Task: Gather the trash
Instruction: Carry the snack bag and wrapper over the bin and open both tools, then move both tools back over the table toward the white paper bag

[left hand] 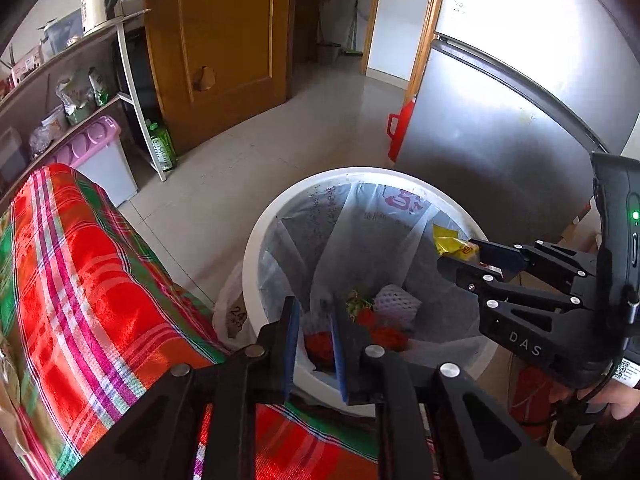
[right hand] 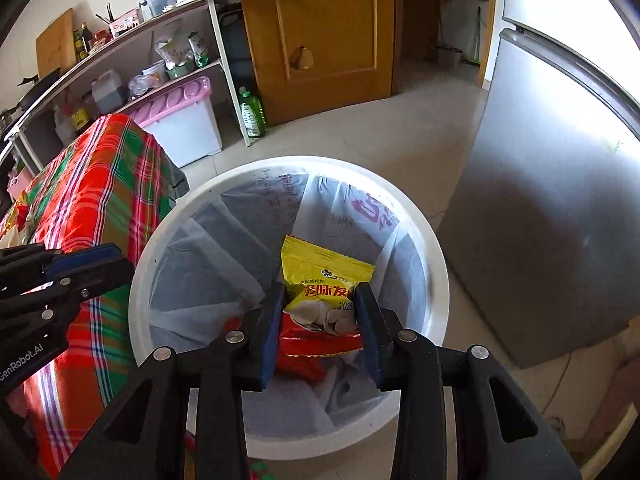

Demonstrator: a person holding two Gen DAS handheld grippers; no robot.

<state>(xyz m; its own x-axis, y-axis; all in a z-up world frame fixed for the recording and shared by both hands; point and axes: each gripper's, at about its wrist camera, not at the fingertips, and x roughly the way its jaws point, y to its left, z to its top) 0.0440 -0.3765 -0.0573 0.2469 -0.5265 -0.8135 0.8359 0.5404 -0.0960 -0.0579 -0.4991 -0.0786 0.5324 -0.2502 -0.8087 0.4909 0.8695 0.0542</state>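
Pale kitchen tiles surround the white bin (right hand: 434,280), lined with a bag and standing right of the plaid-covered table (left hand: 80,280). Over its mouth the right gripper (right hand: 320,312) pinches a yellow snack packet (right hand: 324,276) between partly closed jaws, so dropping seems next: simply open them. At the bin's near edge, the left gripper (left hand: 314,344) is slightly open and empty.

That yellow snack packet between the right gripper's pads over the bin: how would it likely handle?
The yellow snack packet looks like thin glossy film, so probably light and slippery. It creases between the right gripper pads, suggesting it is floppy. Released, it would likely drop flat into the white bin, not roll.
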